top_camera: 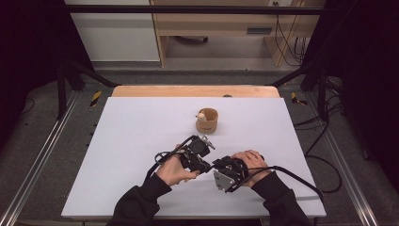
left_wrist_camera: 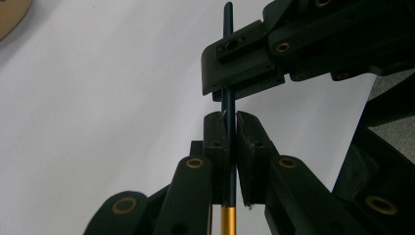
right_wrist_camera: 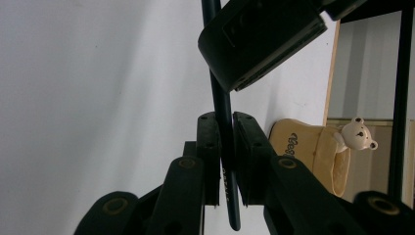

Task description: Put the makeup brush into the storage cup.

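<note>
A thin dark pen (left_wrist_camera: 228, 100) with a gold band low on its barrel runs upright between both pairs of jaws. My left gripper (left_wrist_camera: 230, 120) is shut on it, pads pressed to the barrel. Just above, my right gripper (left_wrist_camera: 228, 73) clamps the same pen from the other side. In the right gripper view my right gripper (right_wrist_camera: 225, 122) is shut on the pen (right_wrist_camera: 219, 95), with the left gripper (right_wrist_camera: 235, 54) gripping higher up. From above, the left gripper (top_camera: 207, 165) and right gripper (top_camera: 216, 165) meet tip to tip near the table's front.
A tan cup (top_camera: 207, 120) with a small white bear figure (right_wrist_camera: 358, 134) on its rim stands at the middle of the white table top (top_camera: 131, 136), beyond the grippers. Black cables trail off the front right. A wooden edge (top_camera: 195, 91) borders the far side.
</note>
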`<state>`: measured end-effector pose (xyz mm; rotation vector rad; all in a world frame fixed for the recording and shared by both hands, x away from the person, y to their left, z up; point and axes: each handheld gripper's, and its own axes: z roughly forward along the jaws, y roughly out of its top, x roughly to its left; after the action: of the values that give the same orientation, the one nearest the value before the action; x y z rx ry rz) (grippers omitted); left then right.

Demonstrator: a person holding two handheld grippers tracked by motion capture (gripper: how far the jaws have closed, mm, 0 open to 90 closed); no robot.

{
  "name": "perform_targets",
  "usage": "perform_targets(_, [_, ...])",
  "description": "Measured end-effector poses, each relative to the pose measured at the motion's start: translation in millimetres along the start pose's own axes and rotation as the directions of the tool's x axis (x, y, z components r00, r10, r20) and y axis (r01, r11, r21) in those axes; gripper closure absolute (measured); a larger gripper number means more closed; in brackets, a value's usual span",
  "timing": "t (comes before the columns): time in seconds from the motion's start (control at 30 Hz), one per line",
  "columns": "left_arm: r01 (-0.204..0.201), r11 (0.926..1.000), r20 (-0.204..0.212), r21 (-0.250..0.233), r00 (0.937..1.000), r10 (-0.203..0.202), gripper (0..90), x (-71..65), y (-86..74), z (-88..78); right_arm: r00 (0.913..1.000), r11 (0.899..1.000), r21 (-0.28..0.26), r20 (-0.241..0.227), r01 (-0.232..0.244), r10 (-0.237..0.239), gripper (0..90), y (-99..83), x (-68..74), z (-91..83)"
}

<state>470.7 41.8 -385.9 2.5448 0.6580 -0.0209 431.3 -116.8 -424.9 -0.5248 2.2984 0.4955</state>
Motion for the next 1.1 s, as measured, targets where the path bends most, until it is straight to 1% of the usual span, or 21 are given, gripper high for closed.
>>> perform_targets(0.17, [-0.002,0.9999,0.002,-0.011,1.0000,0.002,82.9,-0.1,-0.2,-1.5,0.9999,1.000,0.009,-0.005,-0.012,0.013,83.7,-0.6,0.4,-0.8])
perform_targets(0.2, [-0.009,0.9999,0.000,-0.014,1.0000,0.009,82.8,0.3,-0.3,-2.2,1.0000,1.000,0.005,-0.004,-0.009,0.009,83.9,-0.5,-0.2,-0.8])
perform_targets(0.3, [-0.009,0.9996,0.000,-0.027,1.0000,0.009,82.5,0.8,-0.8,-4.1,0.9995,1.000,0.002,-0.008,-0.029,0.029,84.4,-0.8,0.7,-1.2])
perform_targets(0.33, [-0.011,0.9995,0.000,-0.028,0.9999,0.011,82.3,0.9,-0.9,-4.5,0.9999,1.000,-0.004,-0.006,-0.015,0.015,84.4,-0.8,-0.9,-1.2])
perform_targets(0.4, [-0.014,0.9992,0.000,-0.038,0.9999,0.014,81.2,0.9,-1.6,-5.6,0.9996,1.000,-0.005,-0.006,-0.027,0.027,84.5,-1.1,-0.7,-2.2])
perform_targets(0.5, [-0.020,0.9979,-0.021,-0.062,0.9996,0.019,73.6,1.5,-3.5,-9.7,0.9994,1.000,-0.005,-0.016,-0.031,0.031,84.6,-1.6,-0.8,-1.6])
perform_targets(0.53, [-0.026,0.9970,-0.034,-0.074,0.9991,0.023,71.1,2.7,-5.4,-13.3,0.9986,0.999,-0.004,-0.023,-0.047,0.047,84.6,-2.4,0.3,-0.7])
perform_targets(0.6, [-0.030,0.9964,-0.043,-0.080,0.9987,0.027,68.9,3.4,-6.6,-15.6,0.9990,0.999,-0.004,-0.023,-0.039,0.039,84.6,-2.8,-0.3,-0.2])
perform_targets(0.63, [-0.026,0.9951,-0.044,-0.096,0.9988,0.022,66.4,3.6,-7.7,-16.6,0.9987,0.999,-0.005,-0.027,-0.043,0.043,84.6,-2.8,-0.7,0.1])
perform_targets(0.67, [-0.034,0.9946,-0.054,-0.099,0.9981,0.029,62.0,4.9,-9.1,-19.4,0.9976,0.998,0.004,-0.035,-0.059,0.059,84.6,-3.1,0.0,0.4])
perform_targets(0.73, [-0.037,0.9900,-0.067,-0.136,0.9973,0.028,59.6,7.2,-13.1,-24.7,0.9975,0.998,-0.002,-0.035,-0.061,0.061,84.6,-3.5,-0.3,1.4])
perform_targets(0.77, [-0.036,0.9872,-0.072,-0.155,0.9971,0.025,54.9,8.5,-15.3,-27.3,0.9978,0.998,-0.005,-0.036,-0.056,0.055,84.6,-4.0,-0.8,2.0])
perform_targets(0.8, [-0.038,0.9839,-0.082,-0.175,0.9964,0.024,54.9,10.1,-17.6,-30.4,0.9969,0.998,0.000,-0.038,-0.069,0.069,84.6,-3.9,-0.6,1.8])
perform_targets(0.83, [-0.035,0.9754,-0.094,-0.218,0.9954,0.014,49.7,13.8,-22.5,-36.8,0.9960,0.997,0.002,-0.040,-0.080,0.080,84.6,-4.9,-0.6,1.7])
perform_targets(0.87, [-0.035,0.9754,-0.094,-0.218,0.9954,0.014,46.7,13.8,-22.5,-36.8,0.9960,0.997,0.002,-0.040,-0.080,0.080,84.6,-4.9,-0.6,1.7])
perform_targets(0.9, [-0.033,0.9717,-0.099,-0.234,0.9950,0.010,46.7,15.1,-24.4,-39.0,0.9962,0.997,-0.002,-0.037,-0.079,0.079,84.6,-5.5,-0.9,1.7])
perform_targets(0.93, [-0.029,0.9660,-0.103,-0.257,0.9947,0.002,44.1,17.2,-27.7,-42.5,0.9954,0.996,-0.002,-0.039,-0.088,0.088,84.6,-5.8,-0.9,1.4])
perform_targets(0.97, [-0.021,0.9567,-0.111,-0.290,0.9937,-0.012,40.9,20.2,-33.6,-47.5,0.9952,0.996,-0.006,-0.038,-0.090,0.090,84.6,-7.4,-1.3,1.6])
perform_targets(1.0, [-0.021,0.9567,-0.111,-0.290,0.9937,-0.012,39.4,20.2,-33.6,-47.5,0.9931,0.994,0.000,-0.039,-0.111,0.111,84.6,-8.3,-0.1,1.2])
perform_targets(1.07, [-0.007,0.9439,-0.112,-0.330,0.9932,-0.032,38.1,23.2,-39.7,-51.1,0.9916,0.992,0.004,-0.041,-0.122,0.123,84.6,-9.3,0.7,1.1])
perform_targets(1.1, [-0.009,0.9413,-0.116,-0.337,0.9927,-0.033,36.6,24.7,-42.0,-52.8,0.9919,0.993,0.001,-0.040,-0.121,0.121,84.6,-10.5,0.7,1.4])
